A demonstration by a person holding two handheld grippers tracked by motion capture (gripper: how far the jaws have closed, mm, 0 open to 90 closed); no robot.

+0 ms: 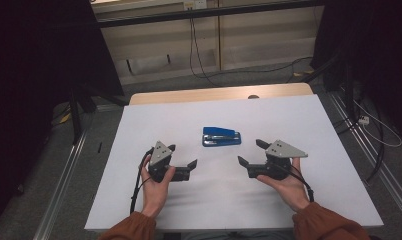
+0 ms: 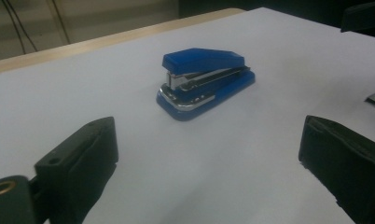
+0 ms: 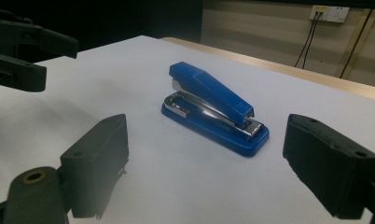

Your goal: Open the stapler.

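A blue stapler (image 1: 221,136) lies flat near the middle of the white table top (image 1: 299,115). My left gripper (image 1: 182,155) is held in a hand to the stapler's near left, jaws open and empty, pointing toward it. My right gripper (image 1: 249,152) sits to the stapler's near right, also open with nothing between its jaws. In the left gripper view the stapler (image 2: 204,79) lies ahead of the spread jaws of the left gripper (image 2: 209,128), apart from them. In the right gripper view the stapler (image 3: 213,105) lies just beyond the right gripper (image 3: 208,123).
A wooden strip (image 1: 219,94) runs along the table's far edge. Beyond it are the floor, trailing cables (image 1: 199,60) and dark stands on both sides. The left gripper's black jaws (image 3: 22,46) reach in at the upper left of the right gripper view.
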